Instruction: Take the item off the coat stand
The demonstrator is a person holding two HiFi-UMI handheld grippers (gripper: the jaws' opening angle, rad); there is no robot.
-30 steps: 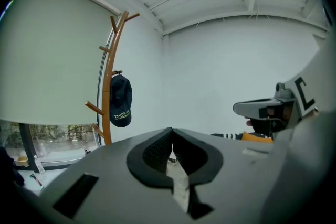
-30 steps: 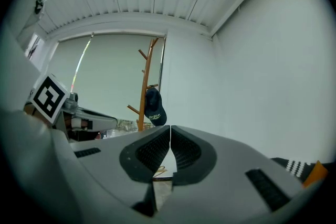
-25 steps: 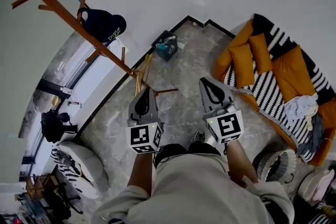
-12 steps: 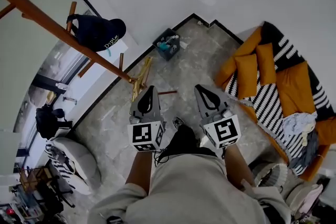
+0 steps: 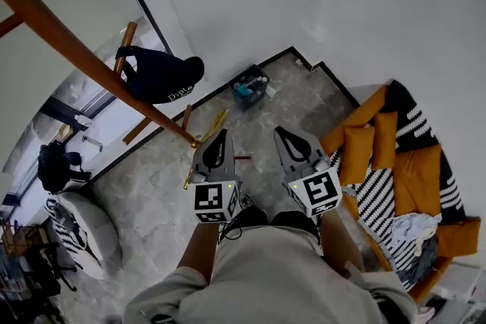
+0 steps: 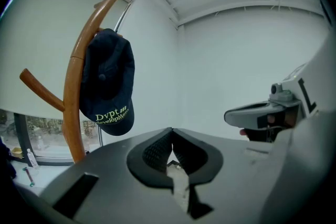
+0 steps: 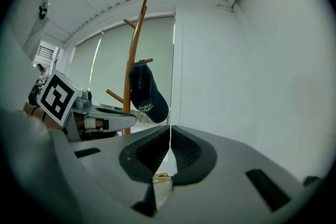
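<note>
Cap (image 5: 163, 76), navy, hung on a peg of wooden coat stand (image 5: 68, 42), untouched; left hand-held gripper (image 5: 221, 133) and right hand-held gripper (image 5: 282, 134) each with jaws pressed together, empty, well apart from it; approach step judged in hand, parted jaws and closer reach needed next.

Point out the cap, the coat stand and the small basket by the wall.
cap (image 6: 107, 76), left gripper view, on its dark crown.
coat stand (image 6: 71, 107), left gripper view, on its wooden pole.
basket (image 5: 260, 83), head view, on its dark side.
</note>
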